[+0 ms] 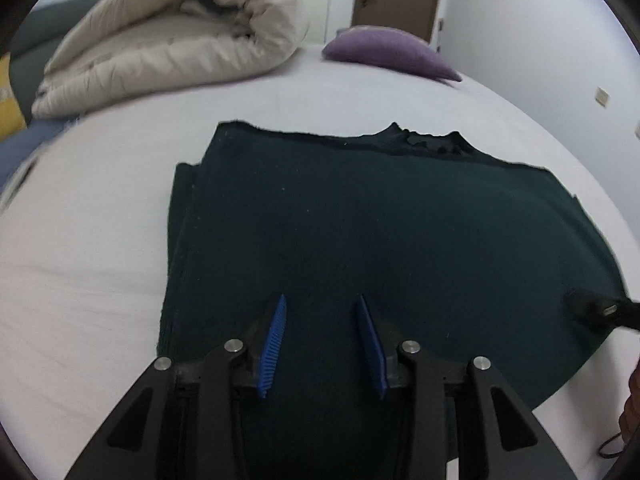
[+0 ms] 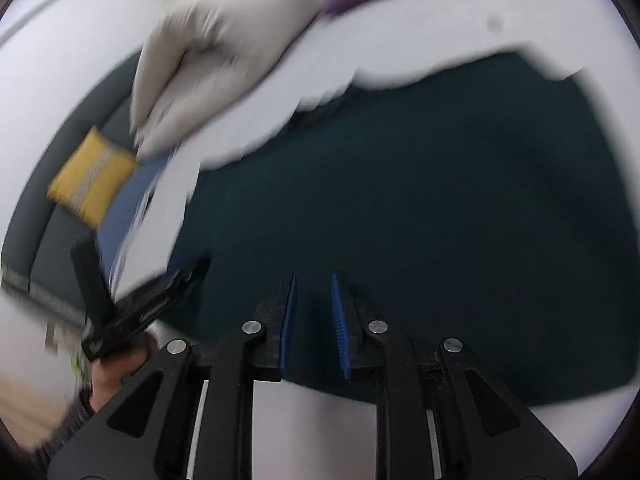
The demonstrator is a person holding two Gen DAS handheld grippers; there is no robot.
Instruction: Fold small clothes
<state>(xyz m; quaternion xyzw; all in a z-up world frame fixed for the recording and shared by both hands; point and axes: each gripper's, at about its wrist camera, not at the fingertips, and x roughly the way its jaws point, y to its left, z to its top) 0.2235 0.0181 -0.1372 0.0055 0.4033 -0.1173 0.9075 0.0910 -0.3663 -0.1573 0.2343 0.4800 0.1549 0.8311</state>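
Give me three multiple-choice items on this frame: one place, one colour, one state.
1. Where does the purple pillow lie?
A. on the garment
B. at the far end of the bed, beyond the garment
C. under the duvet

2. What colour is the garment?
A. dark green
B. red
C. white

3. How does the left gripper stand?
A. shut on the garment
B. shut on the duvet
C. open, nothing between its pads

Key: 1 B, the pillow sits past the garment's collar edge, right of the duvet. 2 A, dark green against the pale sheet. 3 C, the blue pads stand apart above the cloth.
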